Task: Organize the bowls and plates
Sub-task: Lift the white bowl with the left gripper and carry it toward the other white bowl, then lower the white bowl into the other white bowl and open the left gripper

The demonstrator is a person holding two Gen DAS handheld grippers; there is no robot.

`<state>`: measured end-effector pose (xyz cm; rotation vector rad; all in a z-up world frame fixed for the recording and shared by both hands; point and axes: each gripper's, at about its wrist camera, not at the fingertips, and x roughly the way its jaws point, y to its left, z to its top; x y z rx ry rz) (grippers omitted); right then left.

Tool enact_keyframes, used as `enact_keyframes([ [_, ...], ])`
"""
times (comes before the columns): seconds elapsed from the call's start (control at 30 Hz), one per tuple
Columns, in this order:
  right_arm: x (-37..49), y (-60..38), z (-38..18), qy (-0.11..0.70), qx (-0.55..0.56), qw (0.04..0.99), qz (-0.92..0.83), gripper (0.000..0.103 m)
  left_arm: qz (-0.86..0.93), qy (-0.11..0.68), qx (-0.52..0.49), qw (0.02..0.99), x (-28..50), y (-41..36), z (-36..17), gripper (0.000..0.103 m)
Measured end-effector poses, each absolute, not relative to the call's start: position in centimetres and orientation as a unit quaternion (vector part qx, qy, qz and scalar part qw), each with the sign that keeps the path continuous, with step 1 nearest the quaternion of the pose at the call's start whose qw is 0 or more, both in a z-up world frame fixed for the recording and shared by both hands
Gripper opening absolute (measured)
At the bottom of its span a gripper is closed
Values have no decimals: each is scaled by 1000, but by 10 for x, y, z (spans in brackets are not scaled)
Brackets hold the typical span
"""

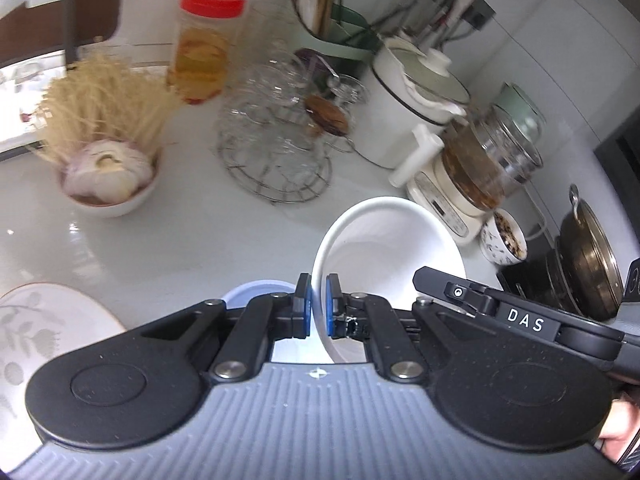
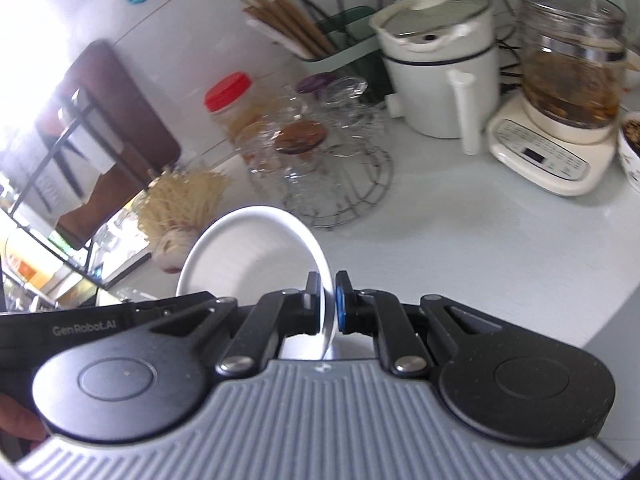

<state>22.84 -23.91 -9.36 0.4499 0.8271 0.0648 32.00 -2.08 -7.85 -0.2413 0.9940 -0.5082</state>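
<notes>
My left gripper (image 1: 318,304) is shut on the rim of a white bowl (image 1: 392,248), held tilted above the white counter. My right gripper (image 2: 328,300) is shut on the opposite rim of the same white bowl (image 2: 248,256); its black body (image 1: 520,316) shows at the right of the left wrist view. A pale blue bowl (image 1: 256,292) lies just beyond the left fingers, partly hidden. A white plate with a grey leaf pattern (image 1: 44,336) lies at the lower left.
A bowl of garlic (image 1: 108,180) with dry noodles, a wire rack of glasses (image 1: 276,140), a red-lidded jar (image 1: 204,48), a white pot (image 2: 440,64), a glass kettle on a base (image 2: 560,120), a patterned bowl (image 1: 502,240) and a dark pan (image 1: 588,256) crowd the counter.
</notes>
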Motion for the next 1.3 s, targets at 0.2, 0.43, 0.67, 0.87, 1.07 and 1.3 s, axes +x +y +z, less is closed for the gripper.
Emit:
enact_keyframes([
  [0.2,242,-220,-97,417,202,884,63,11,-207,474,-125,847,316,-3,-82,8],
  [0.43,246,-205,-111,438,184,875,91,12,-177,488,-137,844,312,10,-99,8],
  [0.67,255,-196,-130,465,161,864,108,12,-150,499,-134,843,311,11,-118,8],
  [0.87,263,-195,-145,479,152,856,121,12,-125,511,-128,841,312,6,-136,8],
  [1.07,270,-195,-158,483,134,855,138,13,-109,522,-127,836,312,3,-147,8],
  [1.3,273,-198,-161,484,132,854,139,13,-98,522,-147,834,309,4,-154,10],
])
